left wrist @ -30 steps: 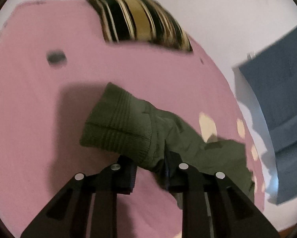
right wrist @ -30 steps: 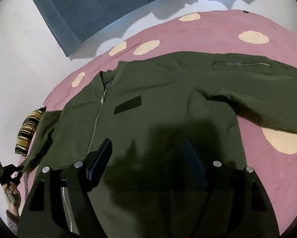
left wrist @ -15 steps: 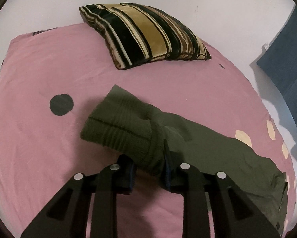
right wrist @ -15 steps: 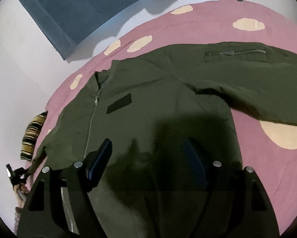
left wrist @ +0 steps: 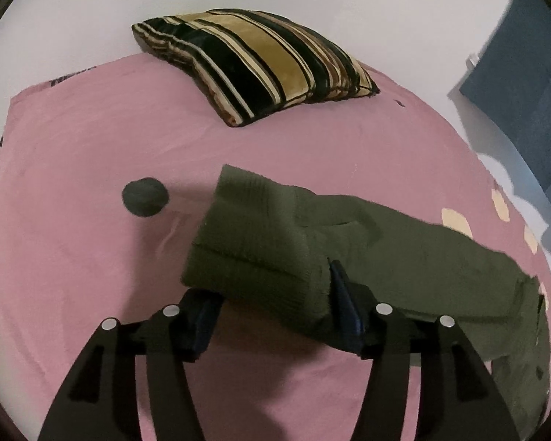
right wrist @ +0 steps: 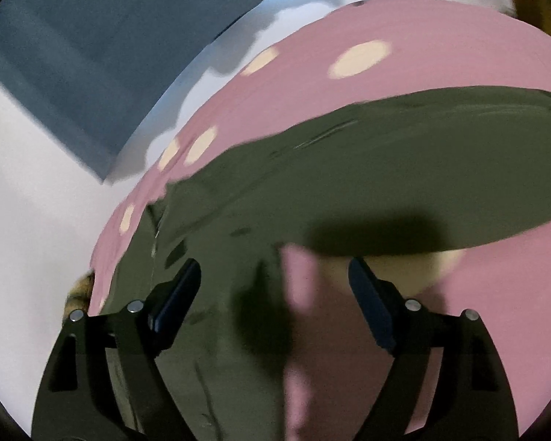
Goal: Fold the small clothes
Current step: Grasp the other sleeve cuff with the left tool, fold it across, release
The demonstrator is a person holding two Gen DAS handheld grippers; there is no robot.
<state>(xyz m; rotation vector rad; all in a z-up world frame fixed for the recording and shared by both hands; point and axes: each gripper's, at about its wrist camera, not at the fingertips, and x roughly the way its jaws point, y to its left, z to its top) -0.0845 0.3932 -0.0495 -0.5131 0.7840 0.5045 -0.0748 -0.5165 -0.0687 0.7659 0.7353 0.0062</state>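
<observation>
Olive jacket (right wrist: pixel 367 169) lies spread on the pink bed (left wrist: pixel 73 183). Your left tongs (left wrist: pixel 271 316) have just released the ribbed cuff (left wrist: pixel 260 242) near the striped pillow (left wrist: pixel 260 70); your right tongs (right wrist: pixel 275 290), spread and empty, have swung toward the other sleeve.

Jacket (right wrist: pixel 349 183) blurred; zipper (right wrist: pixel 154 239) barely legible, perhaps.

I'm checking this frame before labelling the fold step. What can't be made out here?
- Left wrist view: whether the left gripper grips the ribbed cuff; the cuff covers the fingertips.
- Left wrist view: the jacket body; the jacket is cut off by the lens edge at lower right.
- Right wrist view: the jacket's zipper and pocket detail, smeared by motion blur.
- Right wrist view: what lies beneath the open right gripper, in blur and dark shadow.
</observation>
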